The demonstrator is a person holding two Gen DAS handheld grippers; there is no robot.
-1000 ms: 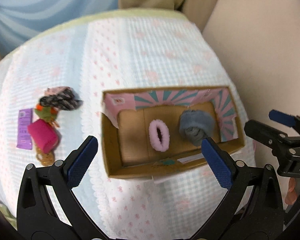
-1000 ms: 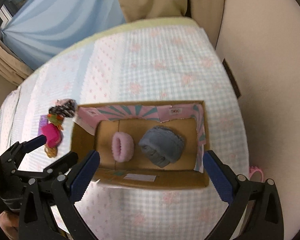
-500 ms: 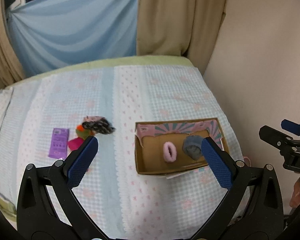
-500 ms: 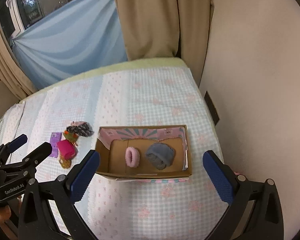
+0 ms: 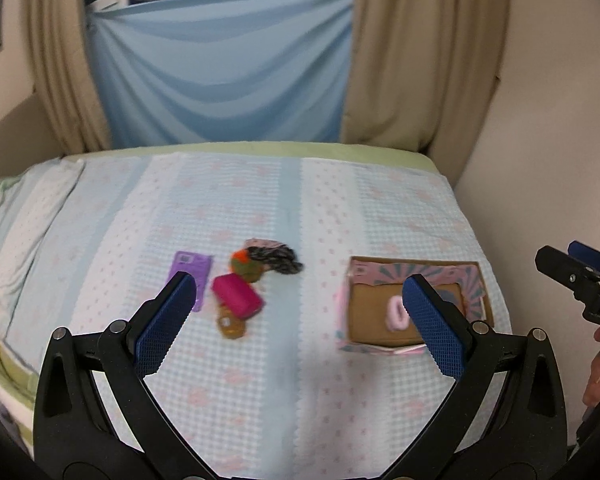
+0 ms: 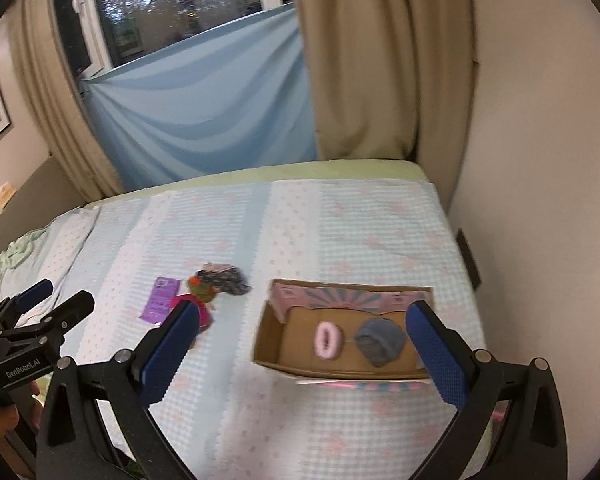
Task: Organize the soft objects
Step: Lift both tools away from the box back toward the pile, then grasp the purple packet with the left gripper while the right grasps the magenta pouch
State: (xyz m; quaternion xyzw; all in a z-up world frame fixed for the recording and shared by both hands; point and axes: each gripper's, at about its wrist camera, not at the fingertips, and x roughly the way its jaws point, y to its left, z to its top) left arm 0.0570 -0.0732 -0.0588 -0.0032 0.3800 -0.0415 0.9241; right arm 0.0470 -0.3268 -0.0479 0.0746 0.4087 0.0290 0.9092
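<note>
A cardboard box [image 6: 268, 340] with pink lining lies on the bed; it holds a pink scrunchie [image 6: 327, 340] and a grey soft item [image 6: 380, 342]. In the left wrist view the box [image 5: 354, 312] shows the scrunchie [image 5: 396, 312]. Left of it lies a pile: a magenta roll [image 5: 238, 295], a black-grey scrunchie [image 5: 276, 258], a green-orange item [image 5: 246, 266], a brown item [image 5: 231, 322] and a purple card [image 5: 192, 272]. My left gripper [image 5: 300, 320] and right gripper [image 6: 300, 348] are open, empty, high above the bed.
The bed [image 5: 260, 200] has a light blue checked cover. A wall [image 6: 540, 160] runs along its right side. Beige curtains and a blue drape [image 5: 220, 80] hang behind. A crumpled sheet [image 6: 16, 256] lies at the far left.
Both grippers have pulled up and back from the box, so the whole bed and window now show. The left view has swung left toward the pile. Nothing was grasped.
</note>
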